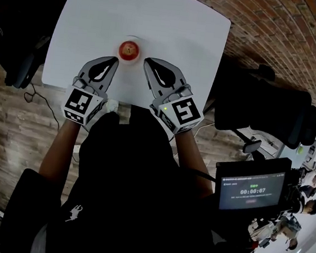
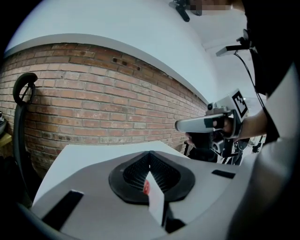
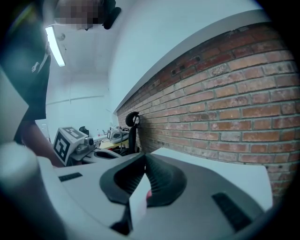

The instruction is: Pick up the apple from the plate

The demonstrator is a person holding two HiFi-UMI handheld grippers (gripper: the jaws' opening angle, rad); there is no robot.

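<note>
**Apple on its plate, both claws closed and empty**

The round red apple (image 1: 130, 49) sat on a small white plate (image 1: 132, 62), toward the near edge of the white square table (image 1: 103, 9) and roughly midway across it. The left gripper (image 1: 114, 61) pointed at the plate from the near left and the right gripper (image 1: 148, 62) from the near right. Their tips were close beside the plate and clear of the fruit. Each claw's jaws met at the tips and gripped nothing. A red brick wall (image 2: 93, 103) rose beyond the table's far edge. A black office chair (image 1: 273, 111) stood off to the right.
</note>
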